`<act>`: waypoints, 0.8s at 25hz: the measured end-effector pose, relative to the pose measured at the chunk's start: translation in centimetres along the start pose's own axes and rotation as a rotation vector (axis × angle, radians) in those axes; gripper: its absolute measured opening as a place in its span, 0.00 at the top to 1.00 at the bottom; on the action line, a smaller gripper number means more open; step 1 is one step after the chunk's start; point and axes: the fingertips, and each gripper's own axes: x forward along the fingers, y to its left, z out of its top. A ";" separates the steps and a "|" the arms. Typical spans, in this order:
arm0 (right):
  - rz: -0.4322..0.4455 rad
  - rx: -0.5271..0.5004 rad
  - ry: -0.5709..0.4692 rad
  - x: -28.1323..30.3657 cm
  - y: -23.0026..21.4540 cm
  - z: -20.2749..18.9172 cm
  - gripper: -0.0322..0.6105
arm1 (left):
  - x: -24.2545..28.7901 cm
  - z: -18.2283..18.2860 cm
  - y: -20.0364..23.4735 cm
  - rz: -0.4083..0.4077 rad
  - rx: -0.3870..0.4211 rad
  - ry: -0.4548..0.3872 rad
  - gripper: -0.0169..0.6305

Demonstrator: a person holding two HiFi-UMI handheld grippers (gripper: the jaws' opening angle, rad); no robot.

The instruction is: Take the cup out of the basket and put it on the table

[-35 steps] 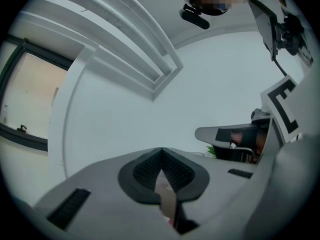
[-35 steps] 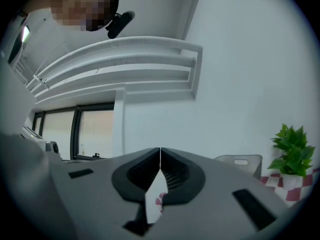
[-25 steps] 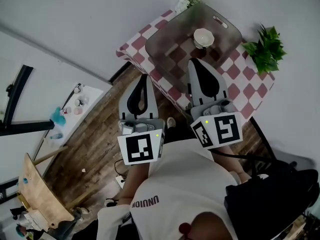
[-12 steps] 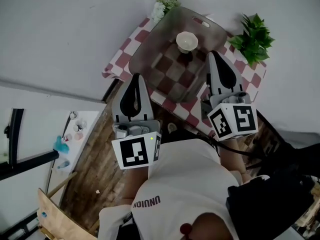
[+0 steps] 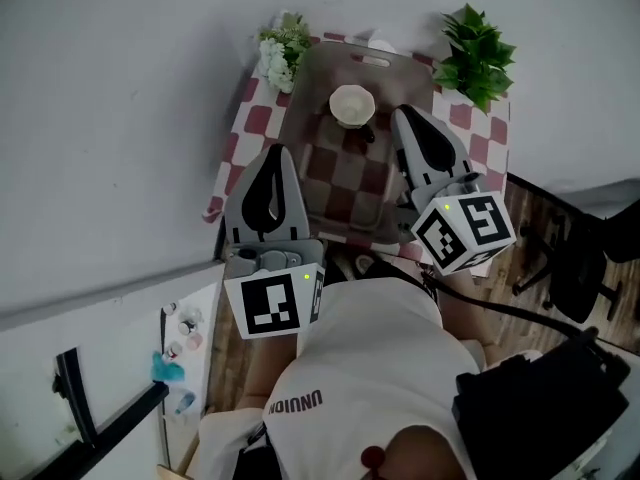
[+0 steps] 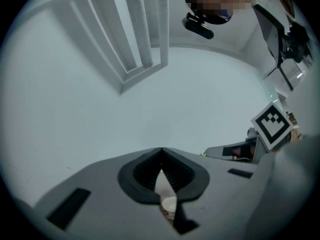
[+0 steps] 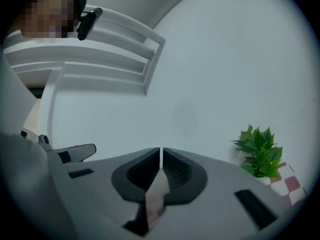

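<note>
Head view: A tabletop (image 5: 470, 128) under a red-and-white checked cloth is seen against a pale wall. A translucent grey basket (image 5: 335, 183) is set on it. The cup (image 5: 352, 106), white and upright, is found inside the basket toward its far end, and nothing is touching it. White flowers (image 5: 279, 52) are noted at the basket's far left corner and a green plant (image 5: 477, 52) at its far right. The left gripper (image 5: 277, 150) is held over the basket's left edge, well apart from the cup. The right gripper (image 5: 402, 114) is held over the basket's right side, just beside the cup but clear of it. Each gripper's marker cube is seen nearest the person's white shirt (image 5: 365, 363).

Left gripper view: The jaws are seen clenched, with the tips met and nothing grasped. The cup is glimpsed small and distant through the opening behind the tips. The wall is seen ahead, with the other gripper's marker cube at the right.

Right gripper view: The jaws are seen clenched to a hairline slit, with nothing between them. The plant and a corner of the checked cloth are seen at the right, and the left gripper's jaw at the left.
</note>
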 end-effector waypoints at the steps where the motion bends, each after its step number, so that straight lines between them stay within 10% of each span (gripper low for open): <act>1: -0.030 0.011 0.006 0.5 -0.1 -0.3 0.92 | 0.7 0.0 0.3 -0.030 -0.007 0.002 0.95; 10: -0.247 0.010 0.074 3.3 -1.5 -3.1 0.92 | 5.0 -1.3 0.7 -0.304 -0.052 0.037 0.95; 20: -0.301 -0.021 0.252 6.5 -1.9 -8.6 0.91 | 7.0 -4.4 0.1 -0.517 -0.097 0.097 0.95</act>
